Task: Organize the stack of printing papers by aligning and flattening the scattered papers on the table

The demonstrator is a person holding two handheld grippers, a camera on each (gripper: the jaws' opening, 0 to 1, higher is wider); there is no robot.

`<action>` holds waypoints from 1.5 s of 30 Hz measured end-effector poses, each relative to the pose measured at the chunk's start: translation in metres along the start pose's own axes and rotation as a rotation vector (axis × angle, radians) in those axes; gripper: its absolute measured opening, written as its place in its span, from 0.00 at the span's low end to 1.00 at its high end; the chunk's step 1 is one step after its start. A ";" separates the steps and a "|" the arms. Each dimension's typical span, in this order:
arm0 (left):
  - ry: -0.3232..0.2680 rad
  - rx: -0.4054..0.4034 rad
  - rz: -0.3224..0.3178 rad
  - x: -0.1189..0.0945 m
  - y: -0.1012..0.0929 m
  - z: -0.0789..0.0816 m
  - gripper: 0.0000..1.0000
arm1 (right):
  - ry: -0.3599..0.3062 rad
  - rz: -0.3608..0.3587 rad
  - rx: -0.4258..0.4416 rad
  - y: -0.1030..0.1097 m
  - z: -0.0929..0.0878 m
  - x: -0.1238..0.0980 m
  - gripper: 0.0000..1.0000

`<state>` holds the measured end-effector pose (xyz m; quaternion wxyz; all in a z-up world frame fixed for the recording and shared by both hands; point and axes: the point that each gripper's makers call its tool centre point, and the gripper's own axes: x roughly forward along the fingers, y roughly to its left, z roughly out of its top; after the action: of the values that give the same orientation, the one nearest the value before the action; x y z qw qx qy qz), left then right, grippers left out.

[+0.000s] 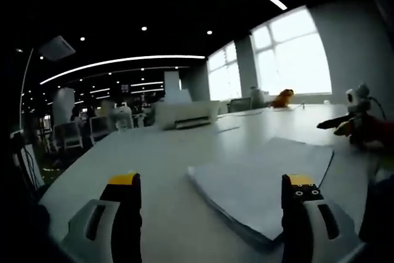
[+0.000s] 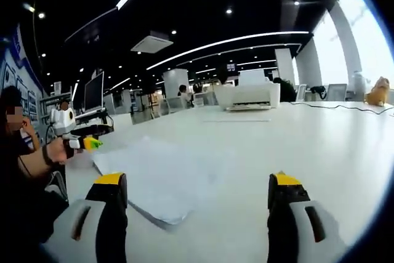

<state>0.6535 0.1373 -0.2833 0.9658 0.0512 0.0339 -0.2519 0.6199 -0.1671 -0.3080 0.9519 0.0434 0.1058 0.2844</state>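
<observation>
On the counter [image 1: 160, 152]: paper stack [image 1: 271, 177], flat.
Direction: ahead of both grippers, between them.
Left gripper [image 1: 212, 214]: jaws released, empty, nearer.
Right gripper [image 2: 197, 214]: jaws released, empty.

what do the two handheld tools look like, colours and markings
Both tools have two black jaws capped with yellow-orange tips, rising from pale grey bodies with dark slots. On the left tool the right-hand tip carries small light dots. The right tool looks the same. Seen from the side, the left tool has a white round-lensed top, black body and yellow-green tip.
</observation>
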 end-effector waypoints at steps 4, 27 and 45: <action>0.006 0.008 -0.006 -0.009 -0.004 0.001 0.97 | -0.006 0.004 0.011 -0.002 0.001 -0.010 0.90; 0.002 0.001 0.033 -0.074 0.006 0.009 0.97 | -0.033 -0.064 0.026 -0.008 0.021 -0.098 0.90; 0.059 -0.020 0.019 -0.131 -0.005 0.022 0.97 | 0.019 -0.114 0.004 0.006 0.031 -0.139 0.90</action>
<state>0.5380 0.1933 -0.2504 0.9672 0.0494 0.0644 -0.2405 0.5103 -0.2390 -0.2527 0.9654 0.0364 0.1179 0.2297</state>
